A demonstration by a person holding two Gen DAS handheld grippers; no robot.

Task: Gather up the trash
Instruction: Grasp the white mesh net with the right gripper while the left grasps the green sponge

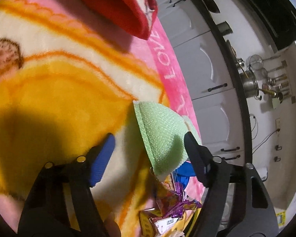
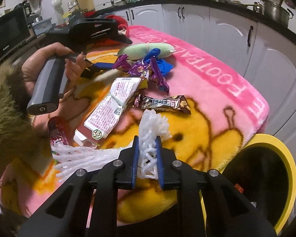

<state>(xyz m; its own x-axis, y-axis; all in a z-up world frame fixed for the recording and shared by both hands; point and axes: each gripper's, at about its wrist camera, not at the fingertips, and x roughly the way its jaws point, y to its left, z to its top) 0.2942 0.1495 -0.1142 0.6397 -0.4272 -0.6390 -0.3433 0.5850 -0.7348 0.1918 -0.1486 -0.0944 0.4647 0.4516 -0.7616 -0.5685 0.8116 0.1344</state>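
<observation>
Now right gripper pinching foam net near bin; springy, could slip. Left gripper spread over sponge.

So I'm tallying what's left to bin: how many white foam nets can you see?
2. One foam net is clamped in the right gripper; the other foam net lies on the blanket at lower left. More may be hidden under the wrappers.

Plush blanket; glossy wrappers; white foam netting.
</observation>
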